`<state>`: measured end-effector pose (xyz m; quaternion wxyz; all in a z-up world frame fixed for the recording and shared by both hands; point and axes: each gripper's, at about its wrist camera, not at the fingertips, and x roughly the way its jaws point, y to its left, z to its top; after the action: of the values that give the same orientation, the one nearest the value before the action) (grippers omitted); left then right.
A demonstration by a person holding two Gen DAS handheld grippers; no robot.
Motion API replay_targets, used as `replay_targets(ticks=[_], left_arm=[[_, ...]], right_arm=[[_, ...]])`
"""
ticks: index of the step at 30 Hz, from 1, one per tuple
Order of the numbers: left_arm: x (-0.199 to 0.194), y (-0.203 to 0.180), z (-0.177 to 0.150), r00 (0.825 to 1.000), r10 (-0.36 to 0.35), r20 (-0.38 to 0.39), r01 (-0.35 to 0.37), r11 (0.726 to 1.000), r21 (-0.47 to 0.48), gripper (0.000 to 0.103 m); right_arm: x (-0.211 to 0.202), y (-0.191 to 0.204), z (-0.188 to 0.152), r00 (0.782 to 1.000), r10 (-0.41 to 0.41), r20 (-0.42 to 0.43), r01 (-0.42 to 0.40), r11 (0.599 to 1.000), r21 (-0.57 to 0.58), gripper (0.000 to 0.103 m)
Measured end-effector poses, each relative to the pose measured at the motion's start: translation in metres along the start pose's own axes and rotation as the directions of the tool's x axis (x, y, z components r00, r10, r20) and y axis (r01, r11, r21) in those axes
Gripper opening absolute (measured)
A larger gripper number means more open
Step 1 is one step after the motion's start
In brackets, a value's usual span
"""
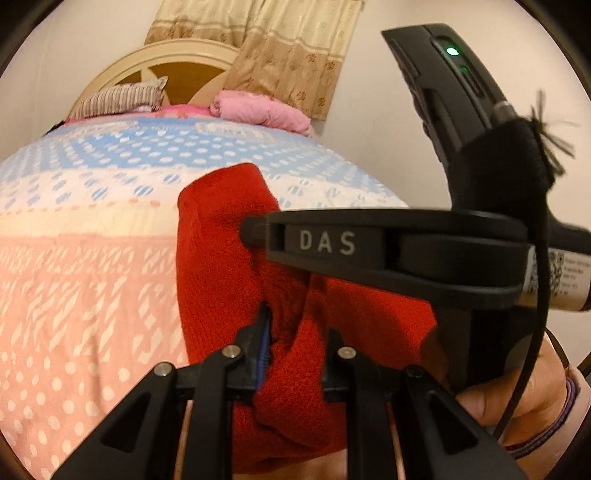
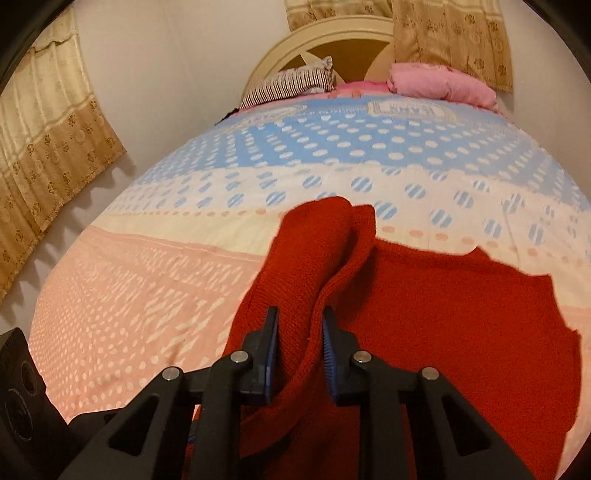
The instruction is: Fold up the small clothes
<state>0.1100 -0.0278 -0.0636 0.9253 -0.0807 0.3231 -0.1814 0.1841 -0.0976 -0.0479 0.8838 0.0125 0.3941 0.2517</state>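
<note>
A small red knitted garment (image 1: 218, 258) lies on the bed, bunched and partly folded; in the right wrist view (image 2: 424, 295) it spreads to the right. My left gripper (image 1: 295, 332) is shut on a fold of the red garment. My right gripper (image 2: 300, 332) is also shut on a thick fold of it, the blue pads pressing the knit from both sides. The right gripper's black body marked DAS (image 1: 388, 254) crosses the left wrist view just above the cloth, held by a hand (image 1: 517, 398).
The bed cover (image 2: 147, 295) is pink, white and blue with dots. A striped pillow (image 2: 295, 83) and a pink rolled blanket (image 2: 443, 85) lie at the headboard (image 2: 332, 33). Beige curtains (image 2: 48, 147) hang on the left wall and behind the bed.
</note>
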Motion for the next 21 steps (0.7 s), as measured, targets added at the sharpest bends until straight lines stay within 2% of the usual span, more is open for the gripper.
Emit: replay_targets(ticks=[4,12,21], left_arm=[[0.001,-0.023,0.013,0.999,-0.039,0.008,0.039,0.999,0.027,0.019],[0.03,-0.08,0.023,0.992,-0.122,-0.036,0.125,0.987,0.105,0.019],[0.06,-0.123,0.017,0.983,-0.135,-0.121,0.154,0.975,0.159,0.019]], right_arm=[[-0.021,-0.013,0.009,1.0,-0.019,0.023,0.02,1.0,-0.011,0.021],[-0.059,-0.084,0.01,0.997,-0.075,0.026,0.073,0.995,0.072,0.021],[-0.072,-0.16,-0.016,0.992,-0.121,-0.033,0.125,0.976,0.178,0.021]])
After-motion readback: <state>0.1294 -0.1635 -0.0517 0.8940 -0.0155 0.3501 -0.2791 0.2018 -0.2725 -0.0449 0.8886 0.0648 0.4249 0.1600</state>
